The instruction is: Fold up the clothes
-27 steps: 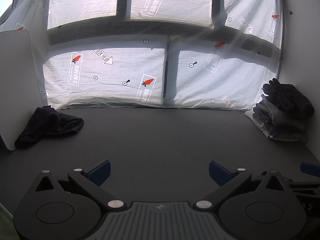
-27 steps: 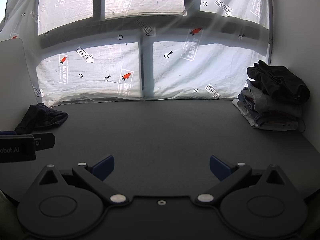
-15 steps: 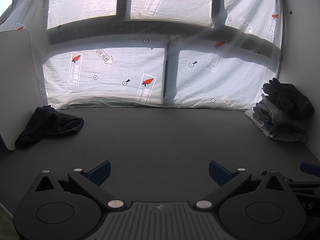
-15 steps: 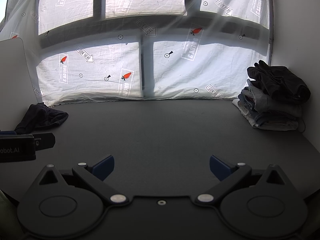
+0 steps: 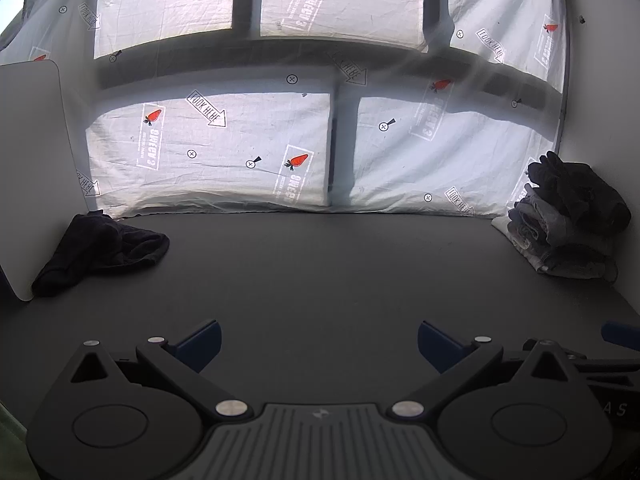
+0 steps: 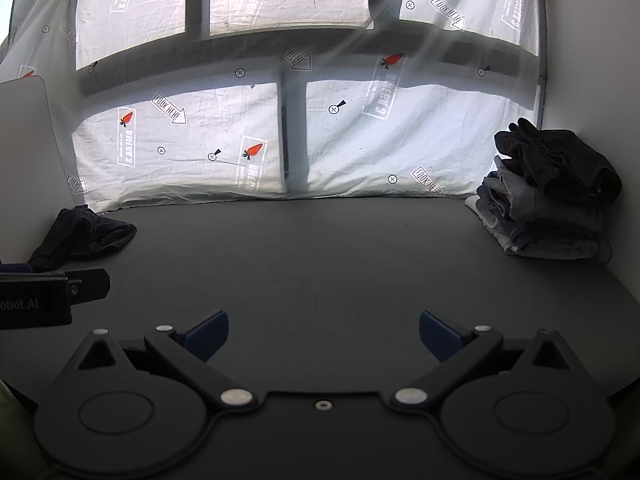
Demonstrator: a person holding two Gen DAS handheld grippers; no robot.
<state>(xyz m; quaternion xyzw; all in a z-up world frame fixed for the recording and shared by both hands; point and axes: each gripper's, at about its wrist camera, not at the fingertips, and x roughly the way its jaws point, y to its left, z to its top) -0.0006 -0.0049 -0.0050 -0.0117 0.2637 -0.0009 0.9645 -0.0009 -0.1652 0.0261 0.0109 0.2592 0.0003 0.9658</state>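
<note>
Right now both grippers sit low at the bottom edge of their own views, over a dark grey counter (image 5: 320, 272), and neither holds anything. The left gripper (image 5: 318, 340) has its blue-tipped fingers (image 5: 200, 340) spread wide, with bare counter showing between them. The right gripper (image 6: 324, 334) is spread just as wide, its fingers (image 6: 208, 332) apart over bare counter too.

A crumpled dark garment (image 5: 100, 250) lies loose at the left middle of the left wrist view, at the counter's far left corner, against a pale rounded panel (image 5: 32, 152). The same garment (image 6: 84, 236) shows at the left middle of the right wrist view, well apart from either gripper. At the right middle of both views a stack of folded clothes (image 5: 568, 224) rests on the counter against the white wall, grey and denim pieces below and a black piece on top (image 6: 556, 160).

Across the top of each frame hangs a backlit white sheet (image 5: 248, 152) printed with red carrots, arrows reading "LOOK HERE" and small crossed circles, with dark window bars showing through it. At the left edge of the right wrist view, part of the left gripper's black body (image 6: 36, 300) juts in, beside the dark garment.
</note>
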